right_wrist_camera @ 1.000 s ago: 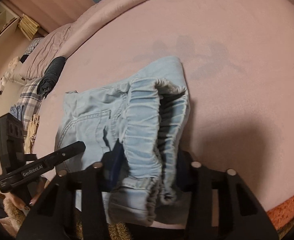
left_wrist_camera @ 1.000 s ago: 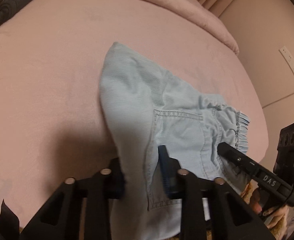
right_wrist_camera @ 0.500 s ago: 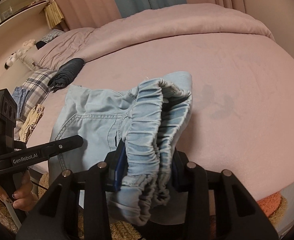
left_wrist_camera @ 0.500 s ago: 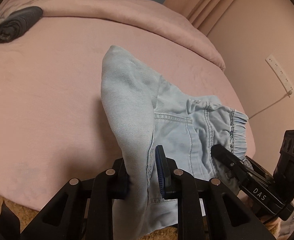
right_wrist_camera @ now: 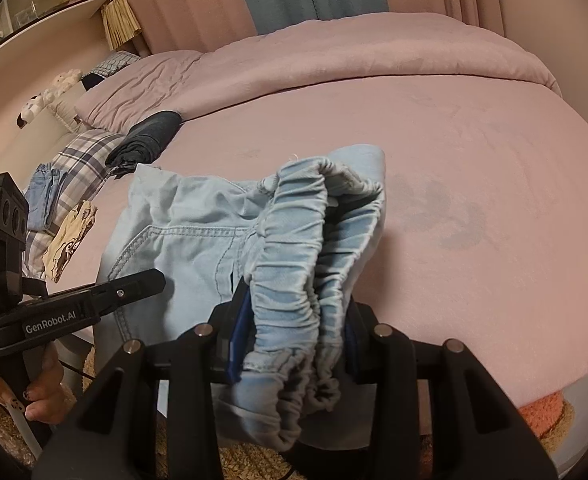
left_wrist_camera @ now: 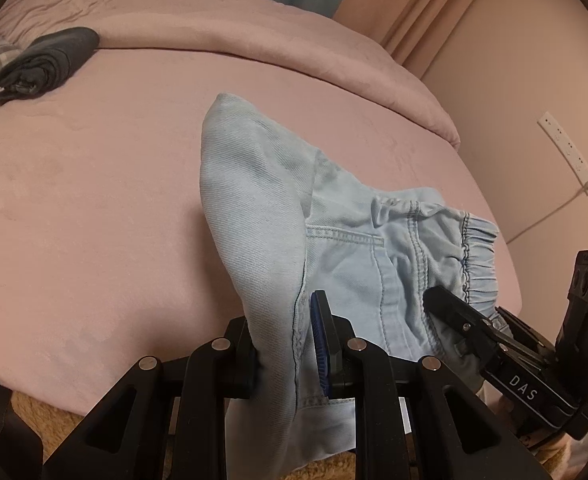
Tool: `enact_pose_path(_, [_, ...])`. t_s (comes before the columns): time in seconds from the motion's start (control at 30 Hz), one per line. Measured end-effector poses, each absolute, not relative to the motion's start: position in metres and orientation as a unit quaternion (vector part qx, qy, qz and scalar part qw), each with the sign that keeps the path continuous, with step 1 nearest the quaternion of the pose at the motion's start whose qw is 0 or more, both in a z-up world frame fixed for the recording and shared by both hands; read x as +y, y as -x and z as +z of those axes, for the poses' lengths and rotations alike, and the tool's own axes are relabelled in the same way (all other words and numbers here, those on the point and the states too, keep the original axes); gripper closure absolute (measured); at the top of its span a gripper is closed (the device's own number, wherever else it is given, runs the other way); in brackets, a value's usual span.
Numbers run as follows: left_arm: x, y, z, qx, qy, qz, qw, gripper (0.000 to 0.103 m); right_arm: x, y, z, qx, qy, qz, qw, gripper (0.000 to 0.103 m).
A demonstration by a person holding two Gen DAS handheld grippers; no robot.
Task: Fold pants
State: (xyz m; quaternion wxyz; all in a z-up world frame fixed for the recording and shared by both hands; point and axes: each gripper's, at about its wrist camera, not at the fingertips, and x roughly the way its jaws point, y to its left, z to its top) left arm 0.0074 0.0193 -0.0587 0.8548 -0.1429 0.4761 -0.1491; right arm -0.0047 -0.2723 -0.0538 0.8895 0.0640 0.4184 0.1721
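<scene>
left gripper (left_wrist_camera: 284, 344) is pinched nearly closed on a folded edge of the light blue denim pants (left_wrist_camera: 358, 256), and right gripper (right_wrist_camera: 294, 344) stands a bit wider, clamped around the bunched elastic waistband (right_wrist_camera: 294, 280). the pants hang from both over the near edge of the pink bed (right_wrist_camera: 474, 168), far end draped on the cover.

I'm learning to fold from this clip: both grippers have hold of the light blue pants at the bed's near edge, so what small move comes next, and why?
Probably carry both ends forward over the bed and lay them flat. The left gripper pinches a folded leg edge of the pants, the right gripper clamps the bunched waistband, and the cloth hangs off the pink bed edge.
</scene>
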Motion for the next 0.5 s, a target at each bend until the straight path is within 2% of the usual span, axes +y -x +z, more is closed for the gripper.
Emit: enact_pose_path(0.5, [0.02,-0.009,-0.047,0.457,0.125,-0.132,0.871,0.083,-0.253,-0.03,-0.046,0.414,-0.054,0.173,0.892,0.063])
